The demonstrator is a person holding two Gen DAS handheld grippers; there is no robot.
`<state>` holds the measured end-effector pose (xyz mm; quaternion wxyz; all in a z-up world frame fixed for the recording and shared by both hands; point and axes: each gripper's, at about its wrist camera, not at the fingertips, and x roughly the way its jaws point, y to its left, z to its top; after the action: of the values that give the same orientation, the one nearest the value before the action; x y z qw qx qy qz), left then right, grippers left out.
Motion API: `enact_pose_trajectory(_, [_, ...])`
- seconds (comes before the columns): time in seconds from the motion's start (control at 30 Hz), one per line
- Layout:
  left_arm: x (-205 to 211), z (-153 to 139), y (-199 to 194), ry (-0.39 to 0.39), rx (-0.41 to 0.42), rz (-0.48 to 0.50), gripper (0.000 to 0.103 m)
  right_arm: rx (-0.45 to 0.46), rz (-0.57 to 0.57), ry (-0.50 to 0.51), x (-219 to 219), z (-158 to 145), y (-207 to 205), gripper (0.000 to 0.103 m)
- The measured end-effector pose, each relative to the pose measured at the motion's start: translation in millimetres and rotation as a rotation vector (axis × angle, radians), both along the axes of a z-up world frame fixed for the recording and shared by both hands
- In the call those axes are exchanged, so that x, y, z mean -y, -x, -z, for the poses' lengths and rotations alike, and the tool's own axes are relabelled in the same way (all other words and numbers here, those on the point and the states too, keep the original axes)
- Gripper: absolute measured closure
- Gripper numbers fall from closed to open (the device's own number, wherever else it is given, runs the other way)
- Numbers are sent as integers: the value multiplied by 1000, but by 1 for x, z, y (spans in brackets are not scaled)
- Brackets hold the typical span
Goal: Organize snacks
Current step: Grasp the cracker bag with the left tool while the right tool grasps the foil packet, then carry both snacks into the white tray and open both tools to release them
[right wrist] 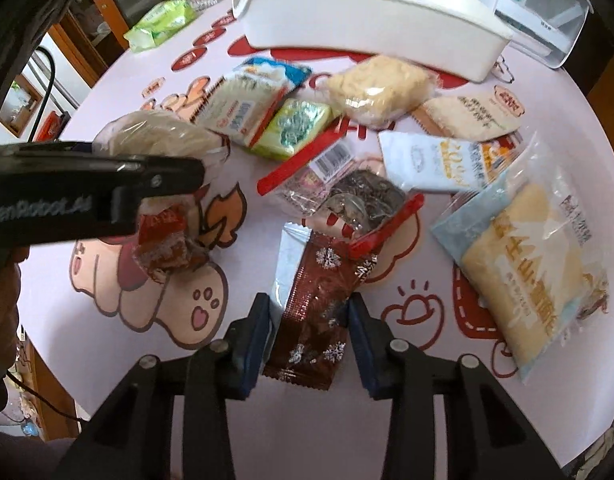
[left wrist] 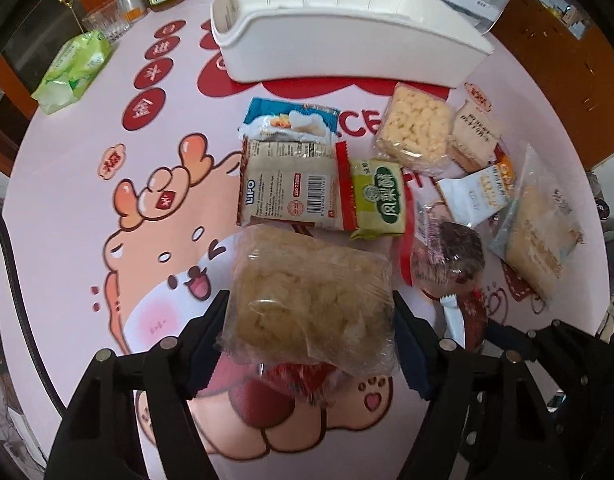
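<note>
step: pick-up stage judged; both snacks are held over the pile, nothing binned yet
left gripper (left wrist: 307, 344): clamped on clear-wrapped crumbly cake (left wrist: 307, 292), pads pressed on both sides; a red-wrapped snack (left wrist: 303, 380) is seen just under it, whether gripped too cannot be told
right gripper (right wrist: 309, 332): closed on brown snowflake packet (right wrist: 315, 312), packet sticks out ahead of the fingers
white bin (left wrist: 339, 32): far ahead of both grippers, beyond the pile; inside mostly hidden, contents cannot be told
clear box (right wrist: 547, 12): ahead-right of right gripper, beside the bin; something pale inside, unclear
loose snacks: scattered on pink table mat (left wrist: 67, 208) between grippers and bin
next move: carry forward over the pile and release above the bin opening is called for
</note>
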<state>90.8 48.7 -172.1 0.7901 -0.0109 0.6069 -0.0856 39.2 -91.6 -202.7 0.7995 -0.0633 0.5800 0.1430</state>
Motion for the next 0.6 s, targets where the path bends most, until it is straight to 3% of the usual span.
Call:
enact_pose_trajectory(0.17, [1,-38,10,7,74,14,29,48,9,-38,8,-27,-4,64])
enact_pose_trajectory(0.37, [9,-86,9,24,188,36,29,175,8,-77,10,-77,-19,64])
enact_pose_trajectory(0.6, [11,-123,-6,6,280,39,29,293,7,-89,13,-124,-37,64])
